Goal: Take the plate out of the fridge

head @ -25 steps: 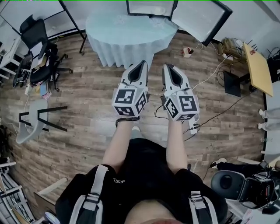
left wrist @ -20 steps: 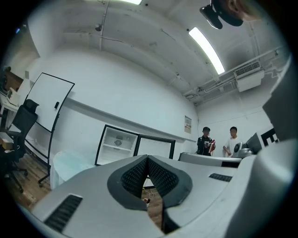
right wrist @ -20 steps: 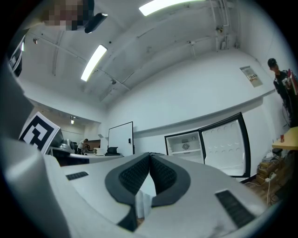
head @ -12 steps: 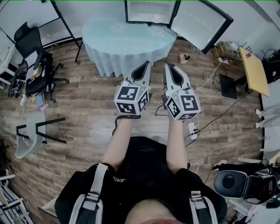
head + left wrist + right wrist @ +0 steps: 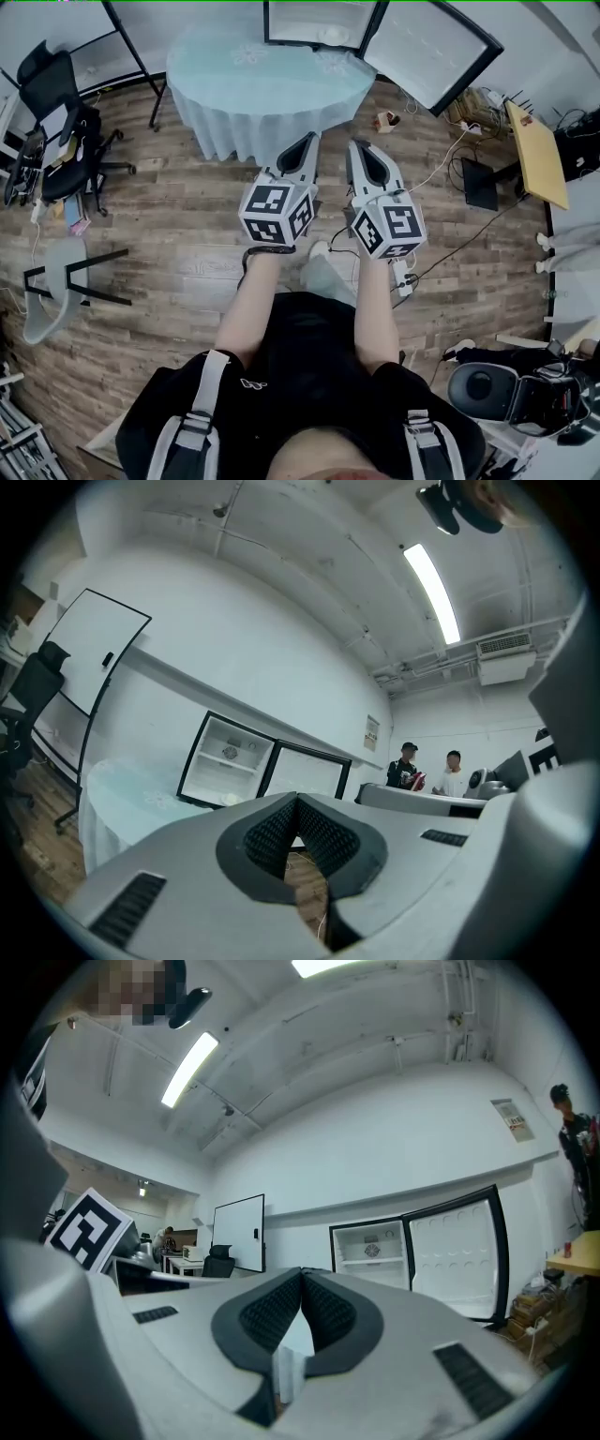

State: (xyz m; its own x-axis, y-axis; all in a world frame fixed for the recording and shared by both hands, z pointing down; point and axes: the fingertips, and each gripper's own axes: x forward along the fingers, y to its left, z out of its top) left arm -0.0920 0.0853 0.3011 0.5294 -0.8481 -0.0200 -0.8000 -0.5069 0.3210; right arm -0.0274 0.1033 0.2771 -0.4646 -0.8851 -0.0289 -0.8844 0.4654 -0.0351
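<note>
The fridge [image 5: 314, 23] stands open at the top of the head view, its door [image 5: 431, 52] swung out to the right. A pale round thing that looks like the plate [image 5: 331, 36] lies low inside it, and it also shows as the plate [image 5: 230, 797] in the left gripper view. A round table with a light blue cloth [image 5: 272, 75] stands between me and the fridge. My left gripper [image 5: 307, 141] and right gripper [image 5: 359, 148] are held side by side over the floor, short of the table. Both are shut with nothing between the pads. The fridge [image 5: 370, 1246] is also far ahead in the right gripper view.
A black office chair [image 5: 56, 103] and a tipped grey chair [image 5: 66, 281] stand at the left. Cables and a power strip [image 5: 403, 277] lie on the wooden floor at the right, near a yellow tabletop [image 5: 539, 155]. Two people [image 5: 431, 769] stand far off.
The table and fridge have drawn a little nearer and shifted left in the head view as the person steps forward. Both grippers stay shut, side by side.
</note>
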